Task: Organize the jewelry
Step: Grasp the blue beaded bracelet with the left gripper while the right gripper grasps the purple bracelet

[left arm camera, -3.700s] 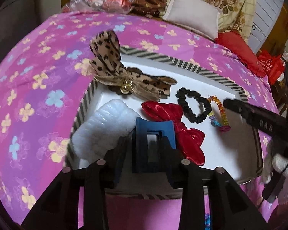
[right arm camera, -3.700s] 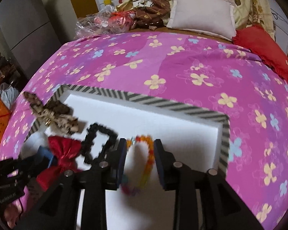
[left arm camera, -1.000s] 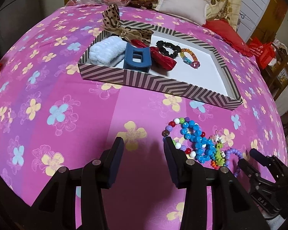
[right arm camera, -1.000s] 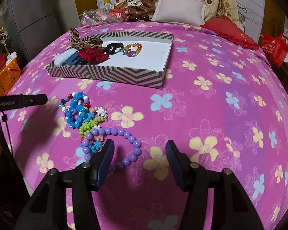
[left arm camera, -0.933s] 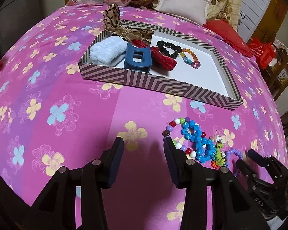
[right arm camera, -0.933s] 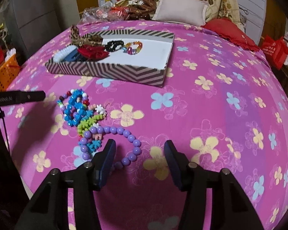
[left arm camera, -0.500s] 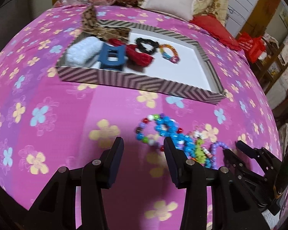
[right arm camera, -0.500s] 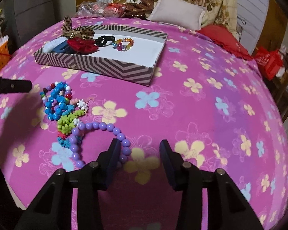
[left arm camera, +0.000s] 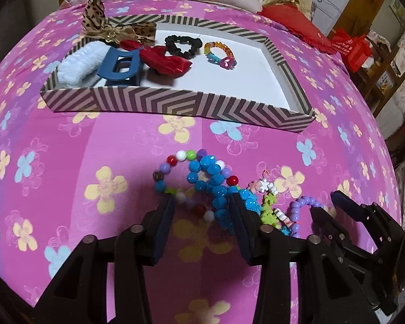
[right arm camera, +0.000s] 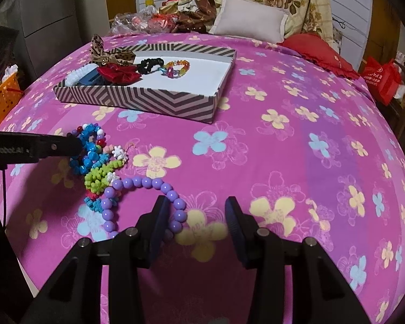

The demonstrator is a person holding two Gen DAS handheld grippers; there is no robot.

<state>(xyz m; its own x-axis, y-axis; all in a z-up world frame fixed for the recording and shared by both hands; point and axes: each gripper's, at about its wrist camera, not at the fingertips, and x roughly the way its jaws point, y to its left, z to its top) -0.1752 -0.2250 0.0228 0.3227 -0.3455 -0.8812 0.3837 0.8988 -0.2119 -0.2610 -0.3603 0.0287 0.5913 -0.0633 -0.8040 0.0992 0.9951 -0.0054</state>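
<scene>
Beads of the multicolour bracelet lie between the left gripper's fingers, which have just been narrowing but stand apart from them, with blue beads beside the right-hand finger. The purple bracelet curls on the pink bedspread, its near arc just inside the right gripper's left finger; those fingers also gape, gripping nothing. Lettering on the left gripper's arm reads roughly "enRobot.AI". The striped tray sits farther back.
</scene>
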